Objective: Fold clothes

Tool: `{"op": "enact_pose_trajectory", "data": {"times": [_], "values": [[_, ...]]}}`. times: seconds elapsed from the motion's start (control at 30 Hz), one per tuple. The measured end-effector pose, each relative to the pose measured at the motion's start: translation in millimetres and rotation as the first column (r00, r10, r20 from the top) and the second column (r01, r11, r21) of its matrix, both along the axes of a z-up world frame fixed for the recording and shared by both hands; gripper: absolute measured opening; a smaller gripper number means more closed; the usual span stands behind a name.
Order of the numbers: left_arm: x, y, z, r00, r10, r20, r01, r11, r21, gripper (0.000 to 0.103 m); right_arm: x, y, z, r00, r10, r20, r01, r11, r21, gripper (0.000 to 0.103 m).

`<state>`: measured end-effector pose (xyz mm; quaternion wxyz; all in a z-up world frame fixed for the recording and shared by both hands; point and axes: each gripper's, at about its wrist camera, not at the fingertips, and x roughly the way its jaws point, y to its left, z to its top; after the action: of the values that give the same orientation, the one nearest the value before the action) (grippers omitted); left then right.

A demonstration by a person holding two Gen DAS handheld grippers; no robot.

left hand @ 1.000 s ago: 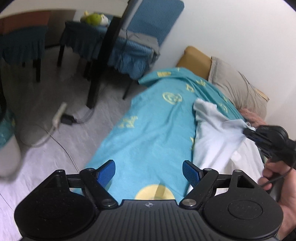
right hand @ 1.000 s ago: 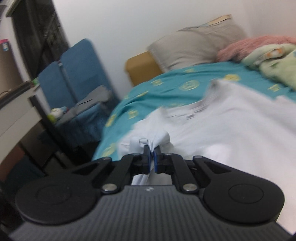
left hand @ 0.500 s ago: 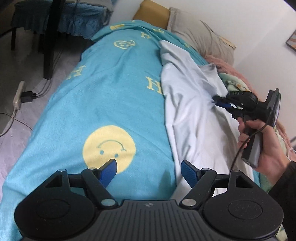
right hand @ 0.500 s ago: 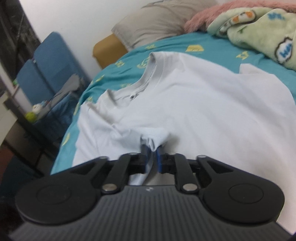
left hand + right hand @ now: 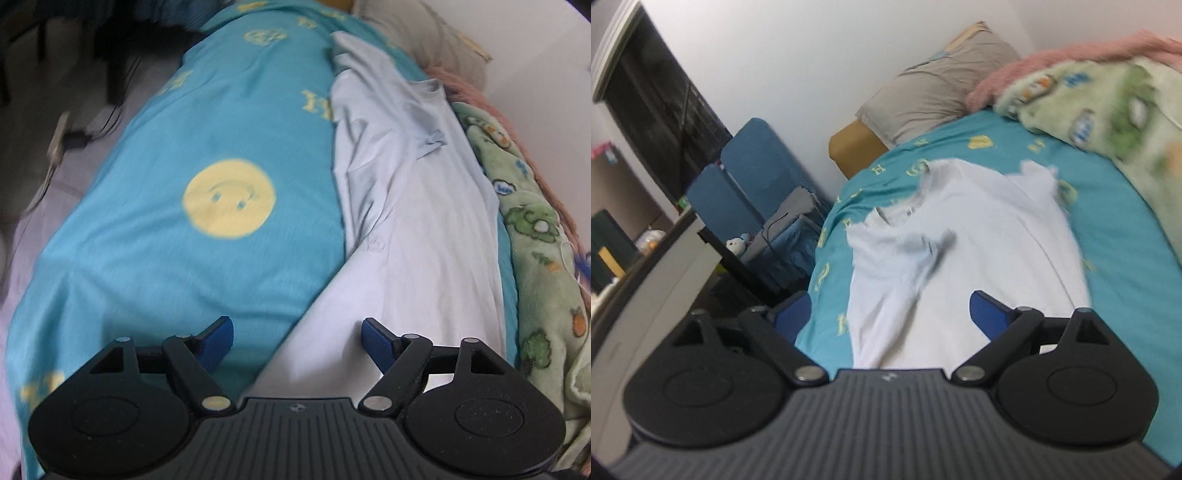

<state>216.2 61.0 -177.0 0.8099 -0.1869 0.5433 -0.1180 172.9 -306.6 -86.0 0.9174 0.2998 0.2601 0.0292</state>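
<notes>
Shirt (image 5: 964,251) is spread on the bed (image 5: 192,258), one sleeve folded in. Right gripper (image 5: 890,312) is opening, nothing pinched; left gripper (image 5: 297,338) is spread, empty. The hem edge should be pinched squarely, kept taut.

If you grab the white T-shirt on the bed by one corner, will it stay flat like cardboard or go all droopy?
Probably droopy. The white T-shirt lies in soft wrinkles, with one sleeve flopped over its front, so it looks thin and limp. It is likely light too, barely denting the teal bedsheet. A pinch would lift only that corner; the rest would likely hang and drag.
</notes>
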Motion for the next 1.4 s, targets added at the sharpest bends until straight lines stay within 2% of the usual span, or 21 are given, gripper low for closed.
{"op": "enact_pose_trajectory", "data": {"times": [0.13, 0.23, 0.3, 0.37, 0.43, 0.53, 0.57, 0.63, 0.67, 0.8, 0.87, 0.93, 0.97, 1.07, 1.1, 1.17, 1.2, 1.23, 1.3, 1.37, 1.4], "values": [[-12, -4, 1, 0.998, -0.029, -0.054, 0.030, 0.999, 0.019, 0.073, -42, 0, -1, 0.999, -0.039, -0.009, 0.039, 0.998, -0.050, 0.094], [-19, -11, 7, 0.997, -0.044, -0.058, 0.050, 0.994, 0.099, 0.060, -45, -10, -1, 0.997, -0.077, 0.002, 0.077, 0.996, -0.036, 0.094], [-26, -20, 14, 0.997, -0.065, -0.051, 0.074, 0.981, 0.178, 0.029, -43, -18, -3, 0.996, -0.090, 0.004, 0.090, 0.996, -0.016, 0.094], [-35, -31, 23, 0.996, -0.089, -0.030, 0.094, 0.956, 0.277, 0.008, -41, -22, -7, 0.995, -0.096, -0.012, 0.096, 0.995, -0.004, 0.094], [-55, -57, 40, 0.984, -0.170, 0.061, 0.127, 0.889, 0.439, 0.004, -40, -26, -11, 0.995, -0.099, -0.028, 0.099, 0.995, 0.010, 0.094], [-88, -103, 63, 0.921, -0.351, 0.169, 0.160, 0.735, 0.658, 0.001, -39, -31, -14, 0.994, -0.103, -0.034, 0.105, 0.994, 0.043, 0.094], [-98, -118, 66, 0.893, -0.412, 0.183, 0.184, 0.705, 0.685, 0.001, -39, -33, -15, 0.994, -0.105, -0.033, 0.107, 0.993, 0.056, 0.094], [-113, -141, 69, 0.839, -0.512, 0.182, 0.254, 0.665, 0.702, 0.001, -38, -35, -15, 0.994, -0.108, -0.033, 0.110, 0.991, 0.076, 0.094], [-118, -149, 71, 0.820, -0.542, 0.182, 0.283, 0.662, 0.694, 0.001, -38, -35, -16, 0.993, -0.109, -0.035, 0.112, 0.990, 0.081, 0.094], [-108, -146, 79, 0.831, -0.512, 0.215, 0.325, 0.763, 0.559, 0.001, -38, -38, -18, 0.993, -0.110, -0.042, 0.114, 0.989, 0.092, 0.094], [-105, -144, 82, 0.822, -0.513, 0.248, 0.335, 0.787, 0.517, 0.001, -38, -38, -19, 0.993, -0.113, -0.045, 0.117, 0.988, 0.103, 0.094], [-106, -149, 85, 0.793, -0.535, 0.290, 0.379, 0.807, 0.453, 0.001, -37, -38, -19, 0.993, -0.111, -0.044, 0.115, 0.988, 0.105, 0.094], [-107, -154, 84, 0.777, -0.553, 0.300, 0.404, 0.805, 0.435, 0.001, -36, -38, -19, 0.993, -0.111, -0.044, 0.115, 0.988, 0.104, 0.094], [-108, -185, 63, 0.730, -0.637, 0.248, 0.515, 0.751, 0.412, 0.002, -35, -37, -19, 0.993, -0.110, -0.050, 0.115, 0.988, 0.099, 0.094], [-108, -193, 55, 0.723, -0.655, 0.218, 0.551, 0.738, 0.389, 0.006, -35, -38, -20, 0.993, -0.111, -0.052, 0.115, 0.988, 0.101, 0.094], [-103, -197, 44, 0.745, -0.650, 0.149, 0.568, 0.736, 0.370, 0.020, -36, -39, -21, 0.992, -0.112, -0.056, 0.117, 0.988, 0.104, 0.094], [-98, -193, 42, 0.763, -0.633, 0.130, 0.558, 0.747, 0.360, 0.025, -37, -40, -21, 0.992, -0.113, -0.058, 0.119, 0.987, 0.106, 0.094], [-94, -183, 44, 0.789, -0.599, 0.137, 0.530, 0.776, 0.342, 0.031, -37, -41, -22, 0.991, -0.116, -0.060, 0.122, 0.986, 0.111, 0.094], [-80, -150, 50, 0.853, -0.493, 0.170, 0.444, 0.858, 0.258, 0.057, -38, -45, -23, 0.991, -0.120, -0.063, 0.127, 0.984, 0.128, 0.094], [-67, -109, 57, 0.918, -0.343, 0.201, 0.315, 0.936, 0.159, 0.068, -39, -47, -24, 0.991, -0.120, -0.062, 0.129, 0.979, 0.158, 0.094], [-61, -90, 57, 0.943, -0.264, 0.202, 0.242, 0.962, 0.129, 0.074, -39, -48, -25, 0.991, -0.118, -0.060, 0.127, 0.977, 0.173, 0.094]]}}
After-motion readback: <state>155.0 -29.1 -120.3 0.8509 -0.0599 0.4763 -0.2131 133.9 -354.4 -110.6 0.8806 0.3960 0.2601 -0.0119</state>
